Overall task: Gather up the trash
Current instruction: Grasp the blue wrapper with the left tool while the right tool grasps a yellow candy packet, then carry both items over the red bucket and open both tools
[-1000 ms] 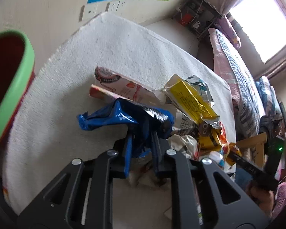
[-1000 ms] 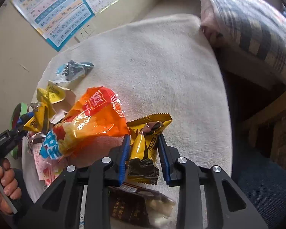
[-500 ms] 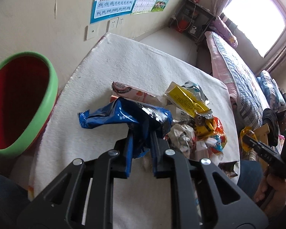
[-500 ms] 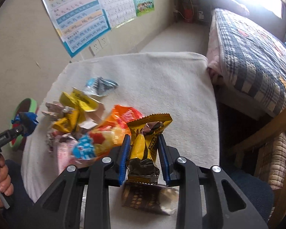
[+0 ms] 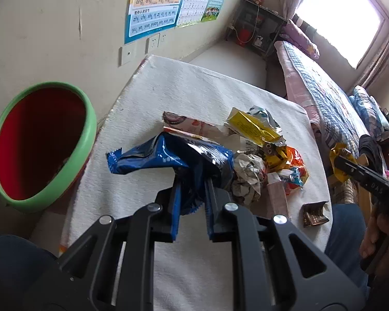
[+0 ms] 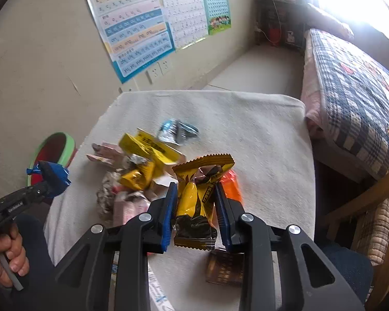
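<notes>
My left gripper [image 5: 192, 181] is shut on a blue snack wrapper [image 5: 168, 158] and holds it above the white-covered table [image 5: 194, 90]. My right gripper [image 6: 195, 189] is shut on a yellow and black wrapper [image 6: 198, 197], also lifted over the table. A red bin with a green rim [image 5: 39, 140] stands left of the table; it also shows in the right wrist view [image 6: 51, 153]. A pile of wrappers [image 5: 259, 150] lies in the middle of the table, seen too in the right wrist view [image 6: 142, 165].
A brown wrapper [image 5: 315, 213] lies near the table's front right edge. A wall with posters [image 6: 137, 31] is behind the table. A bed with a checked quilt [image 6: 355, 90] is on the right, and a wooden chair [image 6: 376, 207] stands near it.
Both grippers have risen and drawn back from the pile with their wrappers still held. The bin has come more fully into the left wrist view.
</notes>
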Tool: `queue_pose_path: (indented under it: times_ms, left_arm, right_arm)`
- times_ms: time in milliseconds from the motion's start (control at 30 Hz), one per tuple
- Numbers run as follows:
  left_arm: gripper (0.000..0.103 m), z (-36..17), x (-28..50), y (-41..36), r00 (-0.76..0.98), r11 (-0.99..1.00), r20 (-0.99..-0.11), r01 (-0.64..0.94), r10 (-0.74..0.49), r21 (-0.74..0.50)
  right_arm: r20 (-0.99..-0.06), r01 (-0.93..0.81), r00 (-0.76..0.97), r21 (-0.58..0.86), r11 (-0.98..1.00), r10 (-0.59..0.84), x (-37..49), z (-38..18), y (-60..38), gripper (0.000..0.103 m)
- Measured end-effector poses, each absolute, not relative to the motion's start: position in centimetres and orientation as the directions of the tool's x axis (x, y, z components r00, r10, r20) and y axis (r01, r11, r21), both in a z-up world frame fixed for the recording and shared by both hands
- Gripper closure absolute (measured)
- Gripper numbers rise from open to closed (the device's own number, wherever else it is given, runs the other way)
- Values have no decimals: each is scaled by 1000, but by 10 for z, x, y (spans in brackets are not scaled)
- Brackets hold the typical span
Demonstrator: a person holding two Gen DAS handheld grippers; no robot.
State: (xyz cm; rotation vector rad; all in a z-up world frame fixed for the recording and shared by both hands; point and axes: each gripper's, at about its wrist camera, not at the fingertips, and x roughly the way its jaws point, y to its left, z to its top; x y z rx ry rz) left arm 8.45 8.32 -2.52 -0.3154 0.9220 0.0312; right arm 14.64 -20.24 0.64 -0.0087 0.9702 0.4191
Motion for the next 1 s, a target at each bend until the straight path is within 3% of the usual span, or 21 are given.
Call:
queue_pose_path:
  times_ms: [1000]
  left_arm:
    - [88,4,48,198,654,909,-754,-348,62,-228]
  right_arm:
    - [-735,-633,379,237,737,562,146,35,-23,74]
